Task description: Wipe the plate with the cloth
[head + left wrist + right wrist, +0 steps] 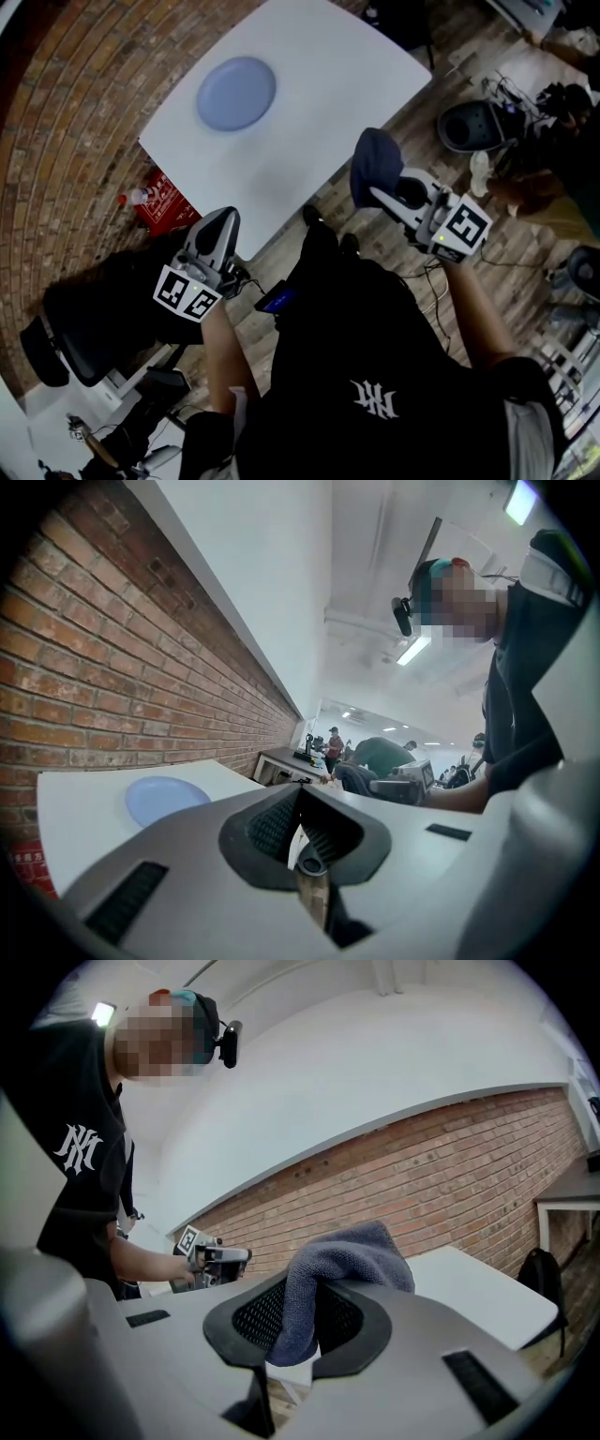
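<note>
Cloth (375,161) clamped in our right gripper (386,194), plate (236,93) sitting apart on the table (347,84).

The right jaws are gripping a fold of the dark blue cloth, which is bunching over them and hiding their tips in the head view. Our left gripper (221,221) is hanging with its jaws together, nothing between them. In its own view its body is cutting off the plate's near rim. The pale blue plate is lying flat toward the table's left side, well apart from both grippers, with bare white top showing all round it. We are holding both grippers beyond the table's near edge, not over the top. The table's far edge is running out of the head view's top. A brick wall (84,103) is flanking the table's left side.
</note>
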